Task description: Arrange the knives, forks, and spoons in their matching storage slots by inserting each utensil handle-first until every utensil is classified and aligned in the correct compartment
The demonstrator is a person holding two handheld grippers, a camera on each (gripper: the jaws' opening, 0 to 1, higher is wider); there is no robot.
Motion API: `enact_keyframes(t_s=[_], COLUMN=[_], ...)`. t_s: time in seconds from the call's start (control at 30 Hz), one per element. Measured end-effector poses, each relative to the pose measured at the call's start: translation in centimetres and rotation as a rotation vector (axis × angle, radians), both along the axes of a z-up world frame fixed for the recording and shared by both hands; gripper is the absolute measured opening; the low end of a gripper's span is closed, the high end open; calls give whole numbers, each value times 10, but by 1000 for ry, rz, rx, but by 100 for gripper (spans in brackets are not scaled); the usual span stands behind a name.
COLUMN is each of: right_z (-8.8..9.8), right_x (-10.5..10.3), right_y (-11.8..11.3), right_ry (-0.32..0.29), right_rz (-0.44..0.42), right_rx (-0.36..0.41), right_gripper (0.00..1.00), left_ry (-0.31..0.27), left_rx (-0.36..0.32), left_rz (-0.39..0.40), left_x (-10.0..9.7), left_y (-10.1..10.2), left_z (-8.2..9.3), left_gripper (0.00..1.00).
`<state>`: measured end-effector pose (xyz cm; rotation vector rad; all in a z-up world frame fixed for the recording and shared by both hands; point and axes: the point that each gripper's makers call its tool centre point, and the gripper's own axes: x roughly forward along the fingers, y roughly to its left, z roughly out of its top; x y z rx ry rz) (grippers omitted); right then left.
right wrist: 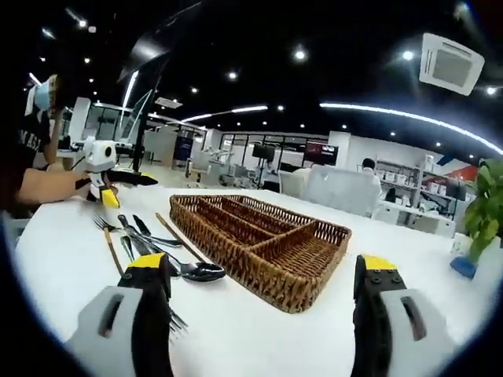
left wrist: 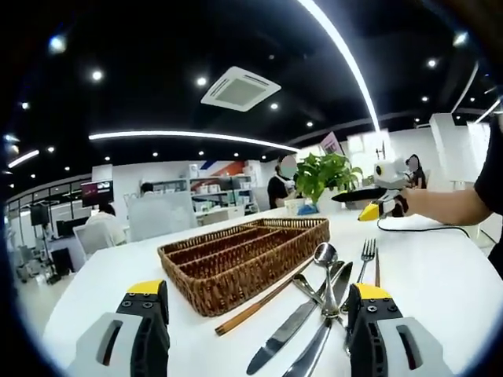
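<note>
- Bench: white, wide; bare surface runs across the lower frame of both views, so approach room looks ample. Its far edge sits behind the basket at mid-frame.
- Wicker basket: centre of the left gripper view, long slots plus a cross slot, nothing visible inside. Judged: sorting not yet begun; first pick is the step in hand.
- Left gripper: jaws spread wide at bottom of frame, holding nothing.
- Right gripper: likewise wide apart and empty, basket between the jaws.
- Utensil pile: knives, spoon, fork, overlapping, just right of the basket in the left gripper view (left of it in the right gripper view).
- Next move calls for isolating one piece from the overlap, gripped so the handle leads.
</note>
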<state>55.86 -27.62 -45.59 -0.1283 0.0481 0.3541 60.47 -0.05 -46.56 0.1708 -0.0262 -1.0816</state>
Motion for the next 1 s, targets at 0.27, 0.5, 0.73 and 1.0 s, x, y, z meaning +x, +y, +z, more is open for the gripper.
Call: enact_keyframes(t_s=[0.27, 0.5, 0.73, 1.0], right_z=[-16, -14, -8, -2], right_x=[-2, -3, -6, -6], right_y=[0, -5, 1, -4], right_ry=[39, 29, 18, 4], right_rz=[18, 0, 32, 31], right_rx=[-34, -49, -3, 40], right_gripper=[100, 100, 100, 100], left_ry=[10, 31, 16, 65], left_rx=[-3, 5, 38, 85], left_rz=[3, 6, -20, -72], left_x=[0, 0, -6, -14], left_y=[-1, -2, -9, -31], left_z=[-3, -7, -10, -14], left_gripper=[100, 100, 100, 100])
